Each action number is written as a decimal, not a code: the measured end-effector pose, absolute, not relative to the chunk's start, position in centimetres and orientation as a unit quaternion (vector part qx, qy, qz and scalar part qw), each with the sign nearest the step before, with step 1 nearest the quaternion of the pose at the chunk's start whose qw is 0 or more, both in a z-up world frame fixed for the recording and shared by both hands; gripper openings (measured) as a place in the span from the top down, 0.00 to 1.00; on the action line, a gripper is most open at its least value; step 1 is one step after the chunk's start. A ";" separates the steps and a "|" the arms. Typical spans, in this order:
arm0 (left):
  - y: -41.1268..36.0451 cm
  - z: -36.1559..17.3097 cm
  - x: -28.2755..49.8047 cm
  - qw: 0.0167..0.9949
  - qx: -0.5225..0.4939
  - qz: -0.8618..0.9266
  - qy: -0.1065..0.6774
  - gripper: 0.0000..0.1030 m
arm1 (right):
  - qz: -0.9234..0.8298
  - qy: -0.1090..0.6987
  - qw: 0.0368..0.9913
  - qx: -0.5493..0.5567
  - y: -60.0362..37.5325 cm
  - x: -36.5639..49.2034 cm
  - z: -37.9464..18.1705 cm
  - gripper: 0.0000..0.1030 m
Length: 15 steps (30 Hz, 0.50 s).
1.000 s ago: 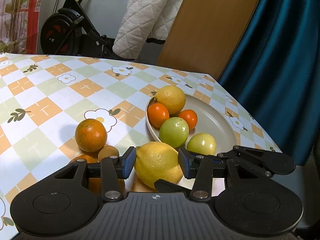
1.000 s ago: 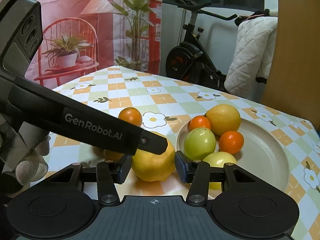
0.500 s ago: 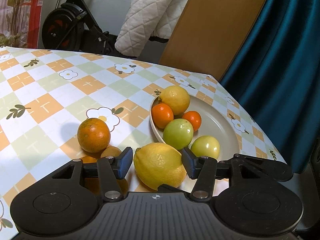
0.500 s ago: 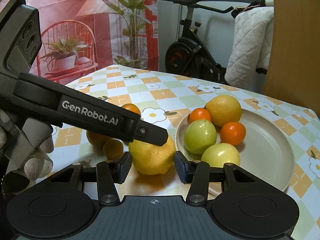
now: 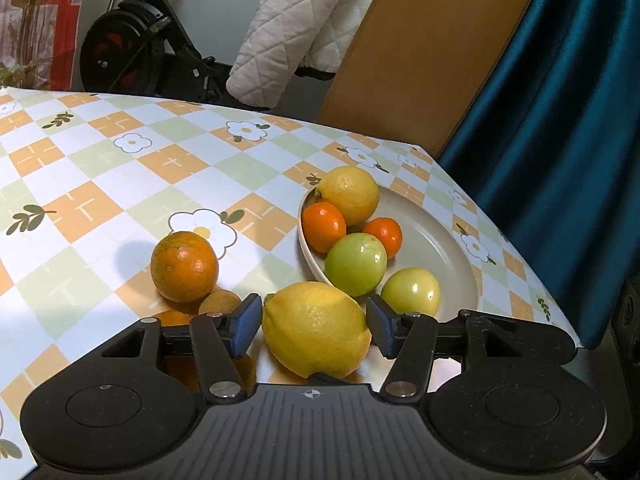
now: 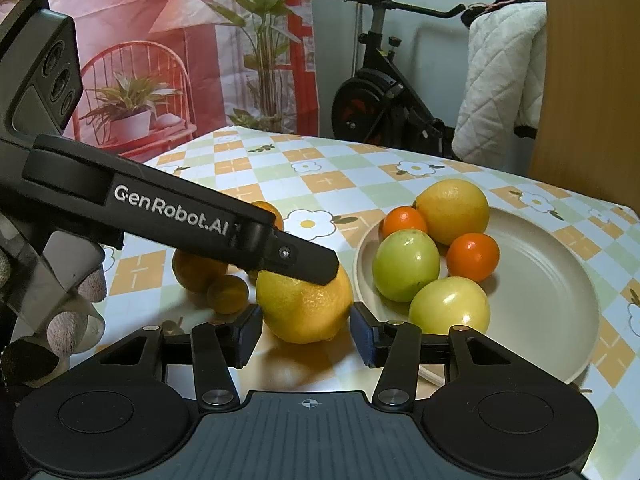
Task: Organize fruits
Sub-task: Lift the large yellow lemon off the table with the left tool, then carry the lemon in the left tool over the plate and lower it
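Nearest to you, the lemon [image 5: 316, 328] lies on the tablecloth [image 5: 80, 208] just outside the near rim of the plate [image 5: 440, 248], and both tools bracket it at once. Your left gripper [image 5: 312, 330] has its jaws spread, one pad on each side of the fruit; a thin gap shows at each pad, so it is not clamped. Your right gripper [image 6: 306, 330] is likewise spread around the same lemon [image 6: 304, 304] from the other side, pads apart from the skin. In the right wrist view one finger [image 6: 296, 260] of the left tool rests across the top of the fruit. Risk: two tools on one round fruit; if both close, the pads may collide, or squeeze off-centre and shoot the lemon sideways into the small brown fruit [image 5: 220, 302] and the orange [image 5: 184, 266] just left, or off the near table edge. Judgement: back one tool away before closing. The lemon's long axis runs roughly left to right in the left wrist view, the nippled tip pointing right toward the plate, so your left pads would close on its ends, a slippery hold. Farther on, the plate holds two green fruits [image 5: 356, 264], two small tangerines [image 5: 324, 226] and a second lemon [image 5: 348, 194]. The far half of the plate is bare.
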State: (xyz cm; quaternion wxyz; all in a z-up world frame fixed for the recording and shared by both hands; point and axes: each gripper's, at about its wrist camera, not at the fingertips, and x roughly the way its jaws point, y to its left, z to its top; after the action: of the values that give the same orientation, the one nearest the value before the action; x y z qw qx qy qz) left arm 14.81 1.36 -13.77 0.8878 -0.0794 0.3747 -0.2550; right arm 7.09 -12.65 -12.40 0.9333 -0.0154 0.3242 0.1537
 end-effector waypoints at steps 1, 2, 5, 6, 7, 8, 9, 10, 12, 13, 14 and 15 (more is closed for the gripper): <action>1.3 -13.8 14.8 0.888 -0.077 -0.254 0.375 0.40 | 0.154 0.326 0.932 -0.016 -12.6 7.1 -12.5 0.57; 1.3 -13.8 14.8 0.888 -0.076 -0.255 0.375 0.40 | 0.154 0.328 0.932 -0.017 -12.5 7.2 -12.5 0.57; 1.3 -13.9 14.8 0.888 -0.079 -0.254 0.376 0.40 | 0.154 0.329 0.932 -0.019 -12.4 7.2 -12.6 0.57; 1.4 -13.9 14.8 0.888 -0.080 -0.254 0.376 0.39 | 0.154 0.329 0.932 -0.019 -12.4 7.2 -12.6 0.57; 1.3 -14.0 14.8 0.888 -0.078 -0.253 0.376 0.39 | 0.154 0.329 0.932 -0.019 -12.4 7.2 -12.6 0.57; 1.2 -13.9 14.7 0.888 -0.075 -0.254 0.376 0.39 | 0.153 0.328 0.932 -0.019 -12.3 7.2 -12.6 0.57; 1.2 -13.8 14.6 0.887 -0.071 -0.255 0.377 0.40 | 0.153 0.328 0.932 -0.020 -12.3 7.1 -12.6 0.57; 1.1 -13.8 14.5 0.886 -0.067 -0.258 0.378 0.40 | 0.152 0.327 0.933 -0.021 -12.2 7.1 -12.5 0.57; 1.1 -13.7 14.4 0.886 -0.066 -0.261 0.378 0.40 | 0.149 0.325 0.934 -0.018 -12.4 7.0 -12.4 0.57; 1.2 -13.6 14.3 0.886 -0.066 -0.261 0.378 0.40 | 0.150 0.324 0.934 -0.015 -12.4 7.0 -12.3 0.57; 1.2 -13.5 14.3 0.886 -0.067 -0.261 0.376 0.40 | 0.150 0.323 0.934 -0.015 -12.5 6.9 -12.3 0.57; 1.3 -13.4 14.3 0.887 -0.068 -0.261 0.375 0.40 | 0.150 0.321 0.935 -0.017 -12.4 6.9 -12.2 0.57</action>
State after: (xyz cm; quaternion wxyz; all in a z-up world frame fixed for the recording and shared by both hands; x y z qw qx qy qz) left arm 14.26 1.32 -13.44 0.8869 -0.0679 0.3748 -0.2612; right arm 6.88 -12.42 -12.17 0.9351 -0.0172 0.3206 0.1497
